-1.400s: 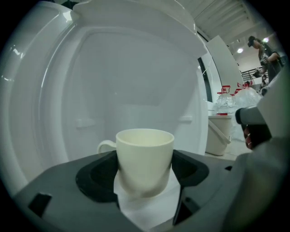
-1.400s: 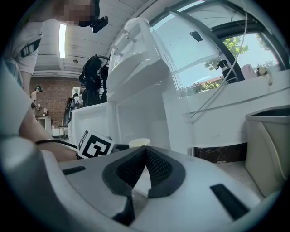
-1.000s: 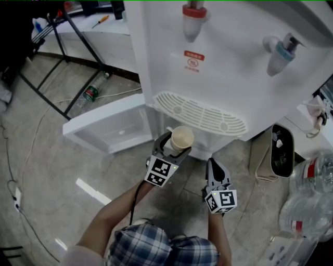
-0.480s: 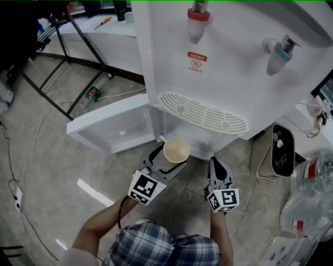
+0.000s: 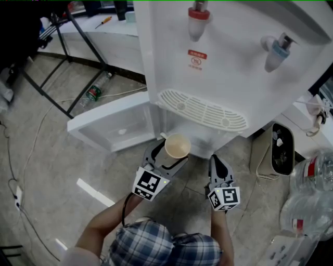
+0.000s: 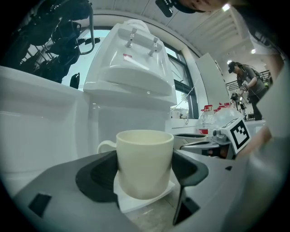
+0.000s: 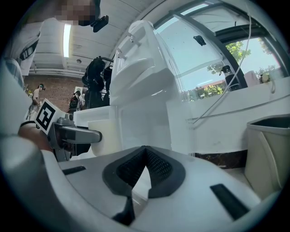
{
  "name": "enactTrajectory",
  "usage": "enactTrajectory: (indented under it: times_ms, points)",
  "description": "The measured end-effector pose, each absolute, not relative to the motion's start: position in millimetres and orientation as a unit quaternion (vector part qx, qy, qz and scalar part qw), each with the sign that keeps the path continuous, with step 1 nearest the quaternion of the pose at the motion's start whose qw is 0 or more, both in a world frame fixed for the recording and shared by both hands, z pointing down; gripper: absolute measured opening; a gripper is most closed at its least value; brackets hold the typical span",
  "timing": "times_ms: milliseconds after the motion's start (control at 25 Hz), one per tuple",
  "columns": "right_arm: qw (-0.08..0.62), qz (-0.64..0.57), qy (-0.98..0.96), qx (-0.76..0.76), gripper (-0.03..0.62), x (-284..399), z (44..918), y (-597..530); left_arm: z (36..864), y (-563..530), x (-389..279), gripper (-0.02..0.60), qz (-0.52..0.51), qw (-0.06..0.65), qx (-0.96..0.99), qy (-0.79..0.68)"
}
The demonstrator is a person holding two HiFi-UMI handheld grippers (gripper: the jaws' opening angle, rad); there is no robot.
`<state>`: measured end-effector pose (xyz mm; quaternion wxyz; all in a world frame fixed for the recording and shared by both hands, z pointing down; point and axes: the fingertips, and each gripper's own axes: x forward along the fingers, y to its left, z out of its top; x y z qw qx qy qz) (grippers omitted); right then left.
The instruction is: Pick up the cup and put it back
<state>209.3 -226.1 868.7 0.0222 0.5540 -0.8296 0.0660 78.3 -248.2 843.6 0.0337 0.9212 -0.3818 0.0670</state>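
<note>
Above the floor (image 5: 47, 156), left gripper view shows tongs (image 6: 145, 174) gripping cup (image 6: 145, 154).

1. Head view: even, fairly bright overhead light. The white water dispenser (image 5: 234, 67) is nearly washed out, and the top-left corner sinks into dark.
2. The floor (image 5: 47, 156) carries one pale glare streak (image 5: 93, 191) and only faint, soft shadows.
3. Both gripper views are fisheye, with black rounded corners and lines bowing at the edges.
4. Left gripper view: the cup (image 6: 145, 163) is sharp, backlit by a window (image 6: 80, 59). A ceiling lamp (image 6: 225, 7) flares at top right.
5. Right gripper view: strong daylight from the right, dimmer at the left.
</note>
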Motion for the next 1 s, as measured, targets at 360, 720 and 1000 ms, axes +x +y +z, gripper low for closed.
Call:
enactTrajectory:
  times_ms: [360,720,1000]
  points:
    - [0.026,0.064,-0.834,0.547,0.018,203.3,871.8,-227.8,858.9,-283.5,106.9,0.377,0.055,0.031,0.91,-0.409]
    - [0.027,0.073,-0.834,0.546,0.018,203.8,880.1,-227.9,891.9,-328.4,133.1,0.377,0.065,0.047,0.901,-0.426]
    - [0.024,0.079,-0.836,0.543,0.018,202.1,885.2,-229.0,941.5,-361.7,133.1,0.377,0.107,0.06,0.884,-0.45]
